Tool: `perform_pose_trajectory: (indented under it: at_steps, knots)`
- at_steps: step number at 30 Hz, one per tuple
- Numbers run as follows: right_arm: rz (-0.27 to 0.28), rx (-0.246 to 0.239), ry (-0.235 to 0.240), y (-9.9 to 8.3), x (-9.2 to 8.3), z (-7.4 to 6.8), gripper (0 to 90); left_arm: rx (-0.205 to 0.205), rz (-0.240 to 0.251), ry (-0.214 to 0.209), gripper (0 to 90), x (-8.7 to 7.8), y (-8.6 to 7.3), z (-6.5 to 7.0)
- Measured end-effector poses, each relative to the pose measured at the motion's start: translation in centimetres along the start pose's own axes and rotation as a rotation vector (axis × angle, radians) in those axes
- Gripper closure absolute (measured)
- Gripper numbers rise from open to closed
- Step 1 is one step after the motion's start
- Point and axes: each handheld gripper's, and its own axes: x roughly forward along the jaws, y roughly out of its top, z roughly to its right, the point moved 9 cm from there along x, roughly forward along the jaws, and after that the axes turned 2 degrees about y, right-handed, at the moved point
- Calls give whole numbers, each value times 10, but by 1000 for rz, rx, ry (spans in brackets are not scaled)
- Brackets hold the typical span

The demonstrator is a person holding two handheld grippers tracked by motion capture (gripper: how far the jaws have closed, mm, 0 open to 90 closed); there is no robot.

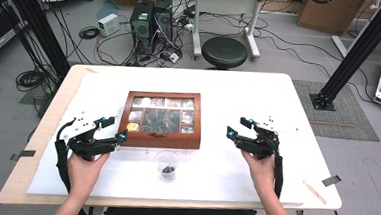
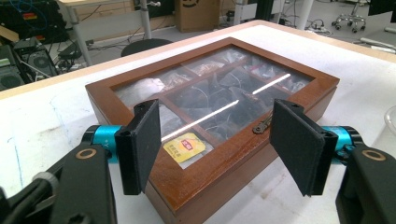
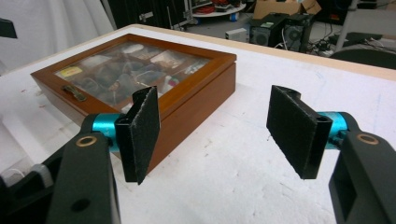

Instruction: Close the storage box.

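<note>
Glare across tea box [image 2: 212, 105] lid glass.

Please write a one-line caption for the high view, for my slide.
Two hand-held open grippers, left gripper and right gripper, flank a closed wooden tea box on a white table.

Wooden box [image 2: 243, 154] — glossy reddish varnish, clear reflective lid pane. Beside box, table top [image 3: 243, 186] matt white, slightly rough. Gripper pads [image 2: 292, 144] — matt black, grainy. Cup [image 1: 167, 165] near box: clear plastic.
</note>
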Motion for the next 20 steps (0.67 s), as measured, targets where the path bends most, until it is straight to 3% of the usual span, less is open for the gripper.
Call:
perform_pose_trajectory:
  at_steps: [20]
  knots:
    - [-16,22,-24,-3,5,9,305,-10,7,25,326,-5,-3,-7]
